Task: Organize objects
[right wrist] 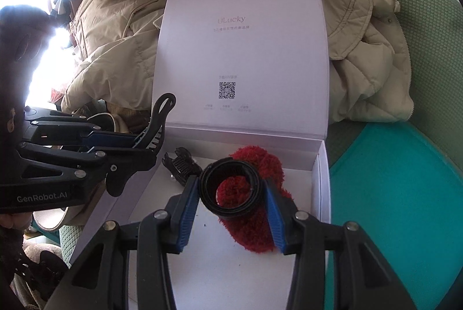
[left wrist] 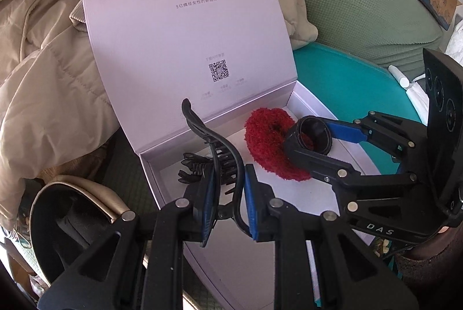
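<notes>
Over an open pale lilac cardboard box (right wrist: 321,165), the left gripper (left wrist: 228,194) pinches a black plastic claw hair clip (left wrist: 214,153) near its left wall, the right gripper (right wrist: 231,194) clasps a black coiled band (right wrist: 230,187) above a fluffy red scrunchie (right wrist: 260,223) by the back-right corner, bare floor toward the front edge.

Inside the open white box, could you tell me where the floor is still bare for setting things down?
The white box has bare floor in its near half, below the red scrunchie. The far left corner is crowded by a small black claw clip, and the red scrunchie fills the far right.
</notes>
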Demonstrator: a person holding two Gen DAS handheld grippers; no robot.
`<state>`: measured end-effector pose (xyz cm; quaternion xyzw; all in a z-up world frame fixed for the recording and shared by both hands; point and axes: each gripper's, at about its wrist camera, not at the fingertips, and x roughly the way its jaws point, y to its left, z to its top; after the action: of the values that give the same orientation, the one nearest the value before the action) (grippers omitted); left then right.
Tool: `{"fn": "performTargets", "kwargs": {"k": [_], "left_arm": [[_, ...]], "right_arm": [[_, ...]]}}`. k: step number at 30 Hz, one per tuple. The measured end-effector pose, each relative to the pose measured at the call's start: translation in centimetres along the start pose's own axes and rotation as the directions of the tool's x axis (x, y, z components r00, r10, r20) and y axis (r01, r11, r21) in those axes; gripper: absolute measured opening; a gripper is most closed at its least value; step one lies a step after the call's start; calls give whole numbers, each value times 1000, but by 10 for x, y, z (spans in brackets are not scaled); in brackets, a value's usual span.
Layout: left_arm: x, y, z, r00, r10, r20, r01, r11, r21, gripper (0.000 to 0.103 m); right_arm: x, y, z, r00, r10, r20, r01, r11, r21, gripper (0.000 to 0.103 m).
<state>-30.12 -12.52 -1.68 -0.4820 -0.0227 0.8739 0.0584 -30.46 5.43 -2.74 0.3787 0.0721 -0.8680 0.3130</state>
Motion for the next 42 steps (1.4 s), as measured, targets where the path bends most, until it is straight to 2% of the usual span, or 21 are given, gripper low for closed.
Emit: {"fn": "performTargets", "kwargs": {"k": [9, 22, 32, 34, 36, 38, 42], "left_arm": [[26, 10, 12, 999, -35, -38, 34, 999, -13, 19], [54, 9, 8, 996, -37, -83, 34, 999, -32, 19], [45, 4, 6, 998, -12, -61, 10, 999, -32, 20], [42, 3, 6, 998, -5, -62, 3, 1000, -31, 22], [38, 2, 6, 998, 8, -60, -9, 1000, -29, 29], [30, 1, 6, 999, 27, -48, -28, 999, -38, 30], [15, 0, 6, 999, 21, -24, -22, 999, -47, 32]], "right_arm": [[19, -9, 7, 999, -36, -32, 36, 999, 6, 45], [29, -10, 6, 994, -75, -82, 76, 997, 6, 45], [23, -6, 9, 991, -93, -92, 93, 996, -4, 45], [18, -8, 10, 992, -93, -86, 93, 996, -4, 46], [15, -8, 11, 992, -99, -85, 99, 995, 0, 49], [11, -4, 12, 991, -104, -78, 105, 994, 3, 49], [-1, -7, 16, 992, -110, -59, 111, 994, 6, 52]]}}
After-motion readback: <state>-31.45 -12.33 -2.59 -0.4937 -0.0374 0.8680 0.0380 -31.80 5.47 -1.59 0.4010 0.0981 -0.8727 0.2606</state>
